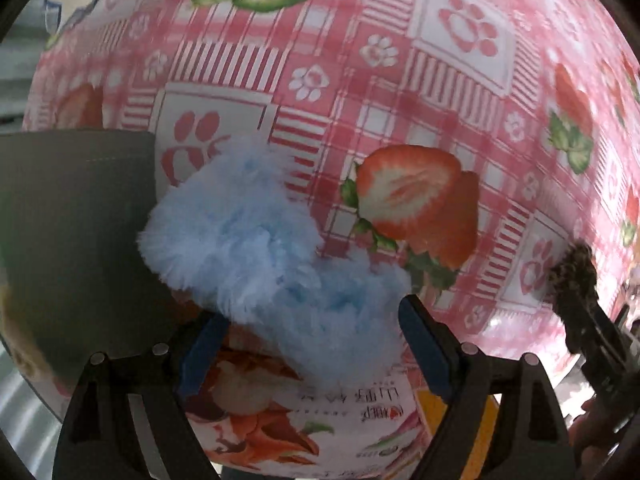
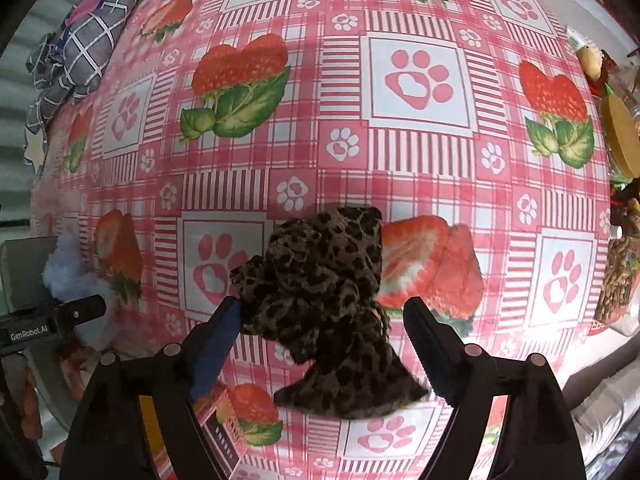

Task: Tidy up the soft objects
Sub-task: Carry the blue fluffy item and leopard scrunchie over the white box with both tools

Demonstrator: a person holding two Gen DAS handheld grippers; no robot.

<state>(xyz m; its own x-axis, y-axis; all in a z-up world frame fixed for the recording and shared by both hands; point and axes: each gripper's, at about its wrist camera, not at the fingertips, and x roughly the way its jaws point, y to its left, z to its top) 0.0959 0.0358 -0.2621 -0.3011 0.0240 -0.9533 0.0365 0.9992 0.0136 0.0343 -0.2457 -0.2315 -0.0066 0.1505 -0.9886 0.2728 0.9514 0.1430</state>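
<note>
A fluffy light-blue scrunchie (image 1: 272, 256) lies on the pink strawberry tablecloth (image 1: 360, 80), partly over a printed snack packet (image 1: 280, 412). My left gripper (image 1: 308, 344) is open, its blue-padded jaws on either side of the scrunchie's near end. A leopard-print scrunchie (image 2: 324, 296) lies on the cloth between the open jaws of my right gripper (image 2: 320, 340). The blue scrunchie (image 2: 68, 272) and the left gripper also show at the left edge of the right wrist view. The leopard scrunchie (image 1: 572, 276) shows at the right edge of the left wrist view.
A dark grey box (image 1: 76, 240) stands to the left of the blue scrunchie. A folded grey checked cloth (image 2: 84, 44) lies at the table's far left. Jars and food packets (image 2: 620, 140) crowd the right edge. The printed packet (image 2: 216, 420) lies under the right gripper.
</note>
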